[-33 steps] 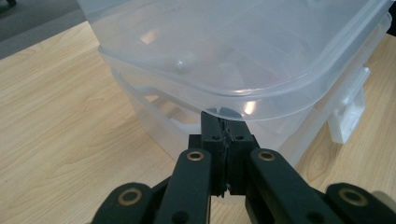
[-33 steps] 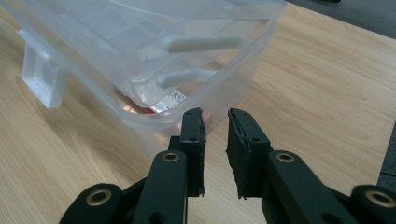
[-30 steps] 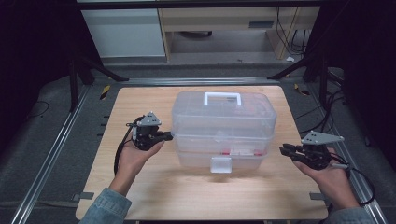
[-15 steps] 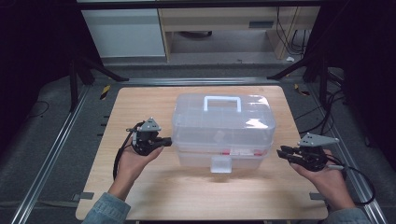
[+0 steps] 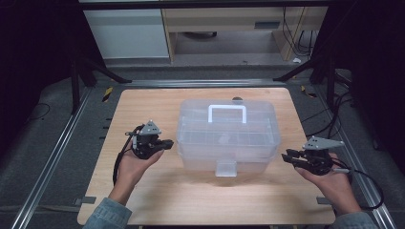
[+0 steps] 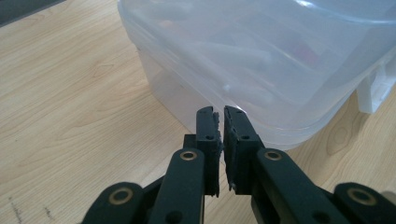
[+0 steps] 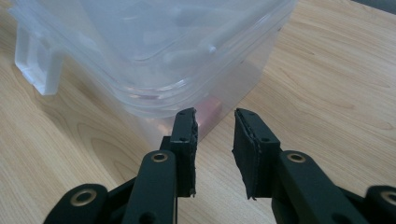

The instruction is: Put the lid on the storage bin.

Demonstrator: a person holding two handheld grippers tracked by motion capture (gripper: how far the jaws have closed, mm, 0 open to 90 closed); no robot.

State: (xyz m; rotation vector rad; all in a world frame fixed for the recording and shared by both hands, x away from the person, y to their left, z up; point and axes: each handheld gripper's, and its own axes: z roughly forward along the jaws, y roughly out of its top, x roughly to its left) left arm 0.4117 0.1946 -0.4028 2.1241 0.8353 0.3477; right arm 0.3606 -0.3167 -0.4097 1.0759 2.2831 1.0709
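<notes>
Two tongs flanking the clear box (image 5: 228, 136): left tongs (image 5: 168, 142) nearly closed, right tongs (image 5: 288, 157) parted, both empty.

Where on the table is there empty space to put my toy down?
The pale wooden table is bare along its left side, between its left edge and the clear plastic box with a white handle, and behind it. The front strip is free too. Beside the box it is crowded: the left gripper and right gripper flank it.
</notes>
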